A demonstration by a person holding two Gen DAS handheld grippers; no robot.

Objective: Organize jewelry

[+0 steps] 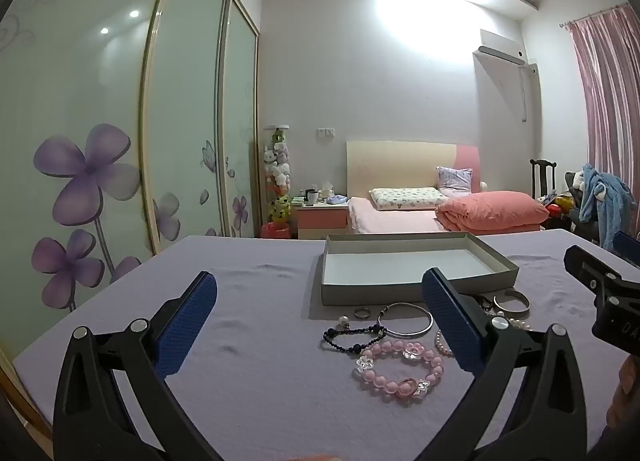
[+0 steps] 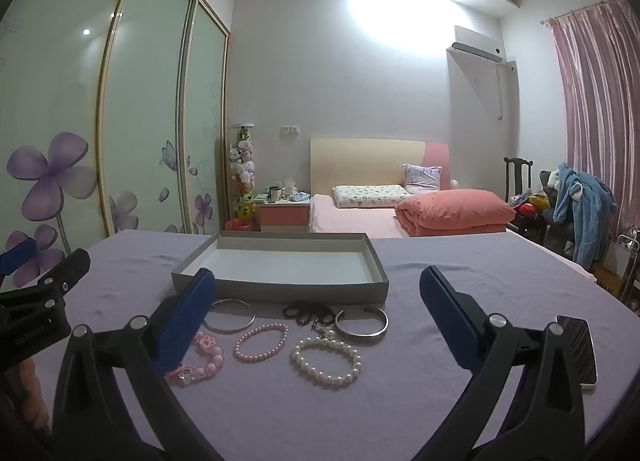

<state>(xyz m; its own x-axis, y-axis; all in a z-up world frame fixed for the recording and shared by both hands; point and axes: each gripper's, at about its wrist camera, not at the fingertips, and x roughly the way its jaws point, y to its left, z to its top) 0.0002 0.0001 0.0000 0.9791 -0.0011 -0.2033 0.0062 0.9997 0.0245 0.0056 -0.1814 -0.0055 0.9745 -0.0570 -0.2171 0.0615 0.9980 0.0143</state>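
Both the left gripper (image 1: 320,313) and right gripper (image 2: 318,309) are held wide apart, empty. The light, limp pink beaded bracelet (image 1: 400,367), at six o'clock from the shallow grey cardboard tray (image 1: 332,295), is best pinched across one strand.

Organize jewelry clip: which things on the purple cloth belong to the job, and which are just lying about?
Job: grey box, empty; pink bead bracelet; dark bead bracelet; thin silver bangle; small ring; white pearl bracelet; small pink pearl bracelet; wide silver cuff.

Lying about: phone.
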